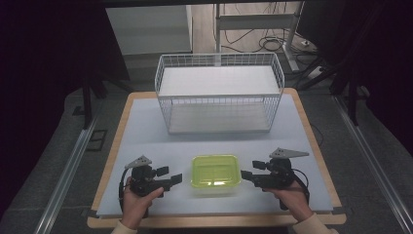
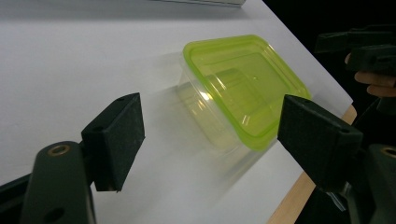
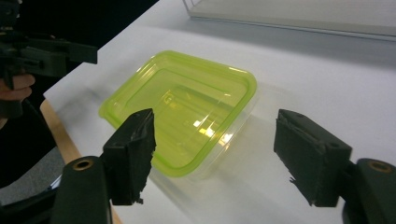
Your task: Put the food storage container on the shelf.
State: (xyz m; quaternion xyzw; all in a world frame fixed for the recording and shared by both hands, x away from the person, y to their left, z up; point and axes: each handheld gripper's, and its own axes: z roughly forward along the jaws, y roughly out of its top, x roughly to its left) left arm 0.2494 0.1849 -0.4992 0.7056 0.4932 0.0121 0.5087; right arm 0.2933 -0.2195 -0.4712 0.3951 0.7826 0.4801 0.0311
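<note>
A clear plastic container with a lime-green lid (image 1: 215, 173) (image 2: 243, 88) (image 3: 182, 107) sits near the table's front edge, between the two grippers. My left gripper (image 1: 171, 176) (image 2: 210, 135) is just left of it, jaws open and pointing at it, nothing between them. My right gripper (image 1: 247, 170) (image 3: 215, 149) is just right of it, also open, with its jaws spread wide and the container's near corner ahead of them, untouched. A hand holds each gripper.
A white wire basket (image 1: 219, 92) stands at the back of the white table (image 1: 146, 126). The wooden table edge (image 1: 214, 222) runs along the front. Beyond the table are a grey floor, metal rails and a desk frame with cables.
</note>
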